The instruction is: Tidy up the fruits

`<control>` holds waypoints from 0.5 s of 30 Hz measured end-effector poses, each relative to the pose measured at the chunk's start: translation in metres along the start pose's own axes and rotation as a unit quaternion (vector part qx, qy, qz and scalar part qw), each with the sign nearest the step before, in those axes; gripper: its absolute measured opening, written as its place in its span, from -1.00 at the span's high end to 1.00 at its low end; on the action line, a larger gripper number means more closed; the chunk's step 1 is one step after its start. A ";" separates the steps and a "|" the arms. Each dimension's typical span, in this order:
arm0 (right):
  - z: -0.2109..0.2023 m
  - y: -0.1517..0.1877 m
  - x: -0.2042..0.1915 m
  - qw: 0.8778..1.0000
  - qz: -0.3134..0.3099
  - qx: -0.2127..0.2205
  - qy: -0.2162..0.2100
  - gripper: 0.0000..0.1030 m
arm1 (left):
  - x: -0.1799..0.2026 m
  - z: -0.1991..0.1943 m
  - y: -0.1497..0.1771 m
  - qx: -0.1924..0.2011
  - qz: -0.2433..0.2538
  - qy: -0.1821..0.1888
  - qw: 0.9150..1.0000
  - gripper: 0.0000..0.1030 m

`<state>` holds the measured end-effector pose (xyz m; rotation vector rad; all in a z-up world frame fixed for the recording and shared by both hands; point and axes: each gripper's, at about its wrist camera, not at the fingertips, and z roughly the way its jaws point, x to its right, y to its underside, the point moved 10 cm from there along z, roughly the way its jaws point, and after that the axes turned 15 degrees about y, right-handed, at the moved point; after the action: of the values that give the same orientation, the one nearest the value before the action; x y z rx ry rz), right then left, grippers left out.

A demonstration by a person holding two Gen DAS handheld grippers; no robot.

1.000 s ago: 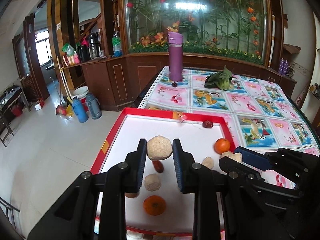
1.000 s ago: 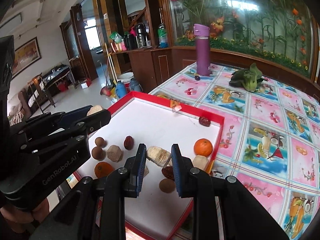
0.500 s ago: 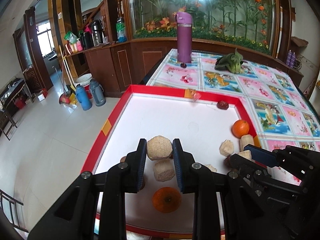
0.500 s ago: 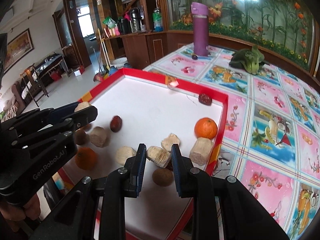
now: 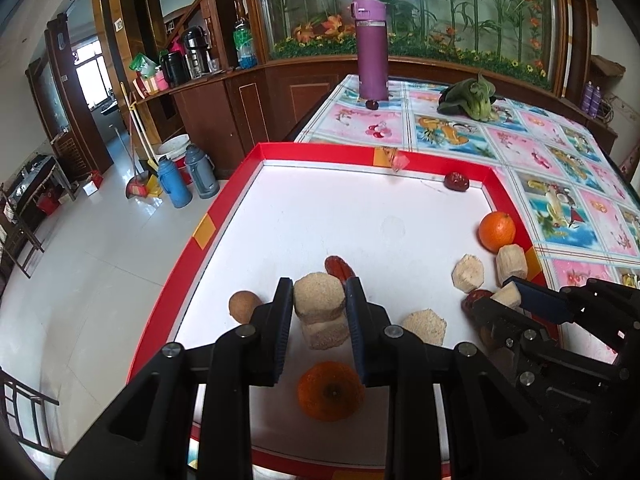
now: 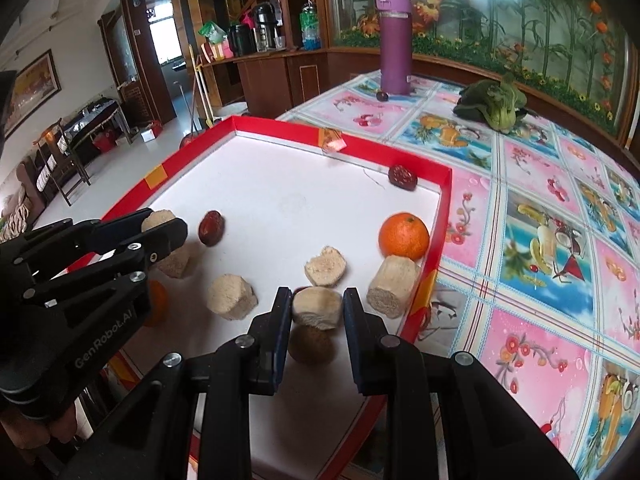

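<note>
The table (image 5: 532, 148), under a fruit-print cloth, carries a red-rimmed tray (image 5: 320, 148) with a white floor. In the tray lie two oranges: one (image 5: 497, 232) against the right rim, one (image 5: 330, 396) near the front rim. Pale sugarcane-like chunks are scattered along the front and right side, with dark red dates among them, one date (image 5: 456, 181) in the far right corner.

The left gripper (image 5: 319, 300) pinches a pale chunk (image 5: 319, 294) end-up, directly over another chunk (image 5: 324, 332) standing on the tray floor. The right gripper (image 6: 316, 308) pinches a chunk (image 6: 317, 307) with its long axis crosswise between the fingers, above a brown round fruit (image 6: 312, 346).

Only the left view shows a second brown fruit (image 5: 244, 306) near the left rim. The right view shows a chunk (image 6: 394, 286) lying on its side against the right rim.
</note>
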<state>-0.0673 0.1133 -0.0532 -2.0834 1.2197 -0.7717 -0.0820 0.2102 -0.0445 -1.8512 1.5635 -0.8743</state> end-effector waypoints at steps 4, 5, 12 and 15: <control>-0.003 0.001 0.009 1.000 0.011 -0.003 -0.003 0.33 | 0.002 -0.006 0.000 0.006 0.004 -0.008 1.000 -0.04; -0.005 0.000 0.011 1.000 0.013 0.001 -0.002 0.28 | 0.004 -0.009 -0.001 0.010 0.007 -0.011 1.000 -0.13; -0.040 -0.013 0.035 0.998 0.028 0.053 0.016 -0.04 | 0.015 -0.041 -0.011 0.046 0.024 -0.027 0.998 -0.61; -0.062 -0.021 0.046 0.996 0.036 0.080 0.024 -0.15 | 0.019 -0.058 -0.016 0.061 0.025 -0.033 0.997 -0.82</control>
<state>-0.0819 0.0679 0.0112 -1.8919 1.2102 -0.8613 -0.1147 0.1934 0.0069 -1.7298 1.4773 -0.8585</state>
